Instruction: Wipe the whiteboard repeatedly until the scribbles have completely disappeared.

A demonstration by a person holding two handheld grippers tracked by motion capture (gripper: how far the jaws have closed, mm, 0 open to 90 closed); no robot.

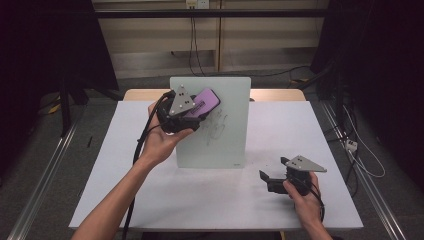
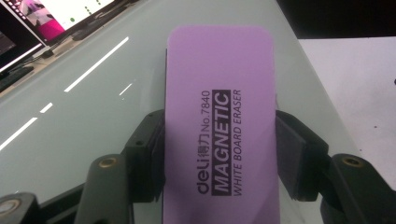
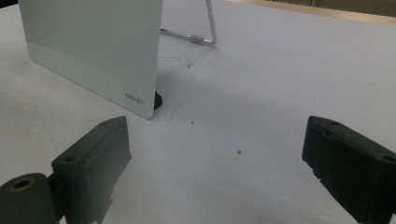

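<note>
White tabletop (image 1: 150, 190) carries an upright glass whiteboard (image 1: 230, 145) with dark scribbles near its middle, and against the board's upper left face the left gripper (image 1: 197, 111) holds a purple magnetic eraser (image 1: 205, 101). Seen from the left gripper view, the eraser (image 2: 219, 116) sits lengthwise between the two black jaws, clamped on its long sides (its printed label faces the camera) and lying flat on the glass. Well apart, low on the right, the right gripper (image 1: 270, 177) rests near the table with jaws wide apart, holding nothing.
</note>
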